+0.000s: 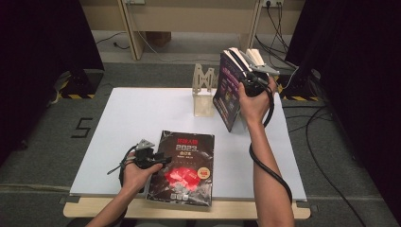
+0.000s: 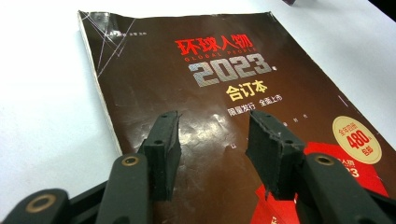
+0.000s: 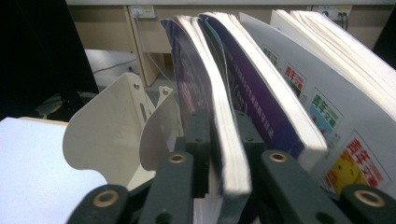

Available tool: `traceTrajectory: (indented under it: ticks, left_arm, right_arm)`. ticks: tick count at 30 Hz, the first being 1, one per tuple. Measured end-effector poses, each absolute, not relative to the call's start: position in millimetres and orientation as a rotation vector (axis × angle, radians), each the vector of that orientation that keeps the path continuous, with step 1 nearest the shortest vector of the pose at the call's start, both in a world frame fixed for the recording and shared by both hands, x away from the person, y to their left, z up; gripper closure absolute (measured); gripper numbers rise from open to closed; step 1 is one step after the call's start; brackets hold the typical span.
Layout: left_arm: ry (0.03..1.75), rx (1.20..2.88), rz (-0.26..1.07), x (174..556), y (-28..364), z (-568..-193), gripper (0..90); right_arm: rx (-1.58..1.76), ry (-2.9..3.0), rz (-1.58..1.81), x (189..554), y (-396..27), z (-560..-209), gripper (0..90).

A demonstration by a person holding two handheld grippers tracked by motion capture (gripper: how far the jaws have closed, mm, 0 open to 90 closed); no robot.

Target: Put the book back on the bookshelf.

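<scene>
Nearest the high camera, a dark magazine (image 1: 182,166) is seen lying flat at the lower centre of the frame, near the front edge of a white tabletop (image 1: 127,118). At its left edge the left gripper (image 1: 158,160) is held low by the left hand (image 1: 137,172), forearm entering from the bottom; in the left gripper view its jaws stand apart over the cover, clamping nothing.

At the upper right, a purple-covered magazine (image 1: 227,90) is held upright and tilted just right of a cream bookend (image 1: 204,90). It is clasped between the jaws of the right gripper (image 1: 247,78), raised by the right hand (image 1: 253,101), with further magazines (image 3: 327,107) leaning just behind it. Whether the pads press on it cannot be told.

Grey carpet (image 1: 47,137) surrounds the table, marked with a "5" at the left. Black curtains (image 1: 38,42) are seen at both sides, with cables (image 1: 331,142) on the floor at right.
</scene>
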State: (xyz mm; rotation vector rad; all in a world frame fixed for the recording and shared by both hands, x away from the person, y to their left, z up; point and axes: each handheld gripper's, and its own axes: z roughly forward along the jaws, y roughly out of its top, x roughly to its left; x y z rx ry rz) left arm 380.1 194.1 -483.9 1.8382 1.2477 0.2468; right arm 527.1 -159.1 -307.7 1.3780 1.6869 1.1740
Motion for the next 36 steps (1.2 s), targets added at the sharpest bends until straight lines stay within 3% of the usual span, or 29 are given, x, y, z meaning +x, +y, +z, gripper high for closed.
traceTrajectory:
  ticks: [7,18,36]
  left_arm:
    - [1.245,1.840,0.249,379.6,193.2,-484.1,52.9]
    - [1.244,1.844,0.248,378.9,192.5,-483.8,52.9]
    - [1.245,1.847,0.248,378.5,191.2,-484.2,52.9]
  right_arm:
    - [1.366,1.682,1.152,511.0,-164.8,-306.2,72.3]
    - [1.386,1.652,1.162,488.0,-179.6,-308.0,72.4]
    - [1.429,1.661,1.198,482.3,-187.4,-314.6,84.3]
